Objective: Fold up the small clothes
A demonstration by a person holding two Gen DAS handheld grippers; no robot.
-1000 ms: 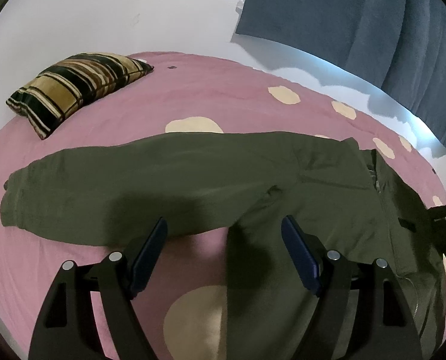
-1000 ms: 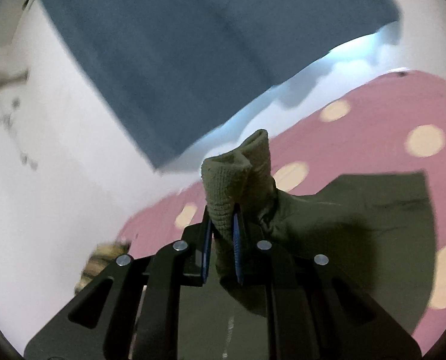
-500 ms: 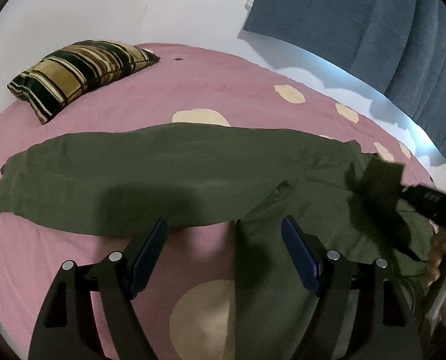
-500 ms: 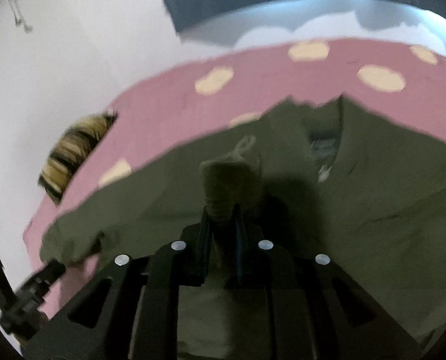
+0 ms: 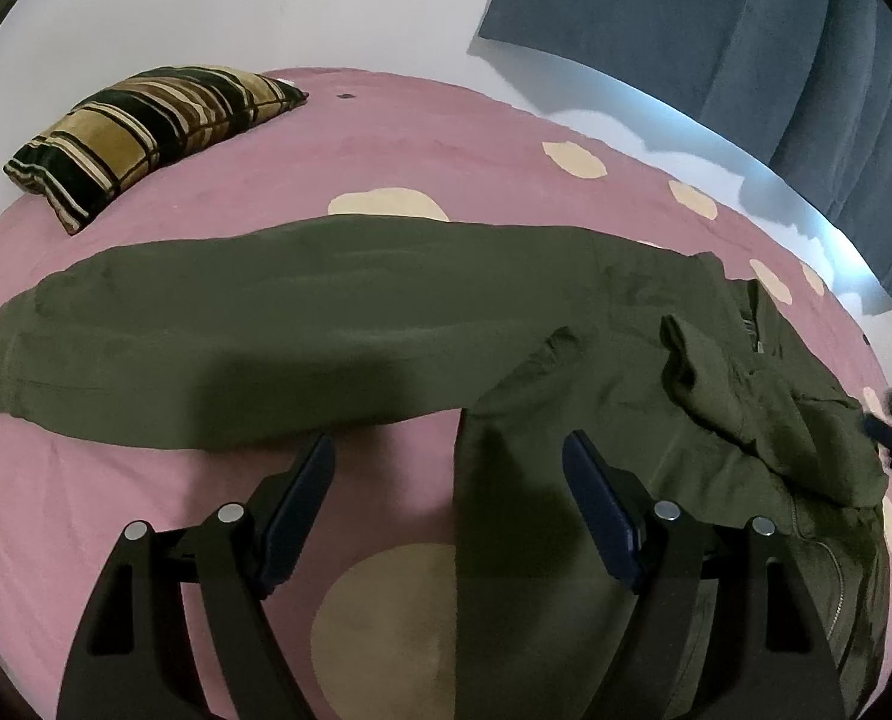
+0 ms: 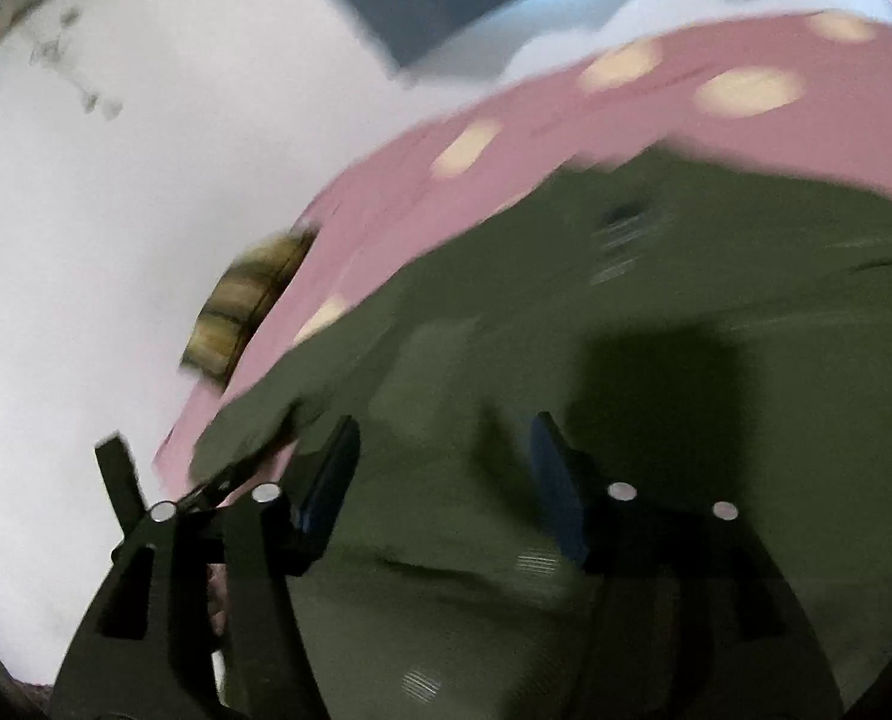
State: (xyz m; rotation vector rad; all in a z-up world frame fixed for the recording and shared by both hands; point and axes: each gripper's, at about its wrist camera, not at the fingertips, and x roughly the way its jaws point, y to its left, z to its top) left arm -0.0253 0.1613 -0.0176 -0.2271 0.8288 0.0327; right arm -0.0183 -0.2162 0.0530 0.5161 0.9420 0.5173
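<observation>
An olive green jacket (image 5: 566,396) lies on the pink bed (image 5: 386,138). One sleeve (image 5: 236,330) stretches out flat to the left. The other sleeve (image 5: 746,402) lies folded over the jacket's body at the right. My left gripper (image 5: 449,468) is open and empty, hovering over the jacket's near edge where the left sleeve joins the body. My right gripper (image 6: 443,444) is open and empty just above the jacket (image 6: 626,360); that view is blurred by motion. The left gripper's tip (image 6: 116,468) shows at the lower left of the right wrist view.
A striped brown and black pillow (image 5: 146,126) lies at the bed's far left corner, also in the right wrist view (image 6: 248,306). A white wall (image 5: 266,0) and a dark blue curtain (image 5: 746,48) stand behind the bed. The pink sheet has cream spots (image 5: 386,204).
My right gripper carried the sleeve cuff over the jacket's body, opened and let it go. The sleeve now lies folded across the body. The left gripper stayed open and barely moved.
</observation>
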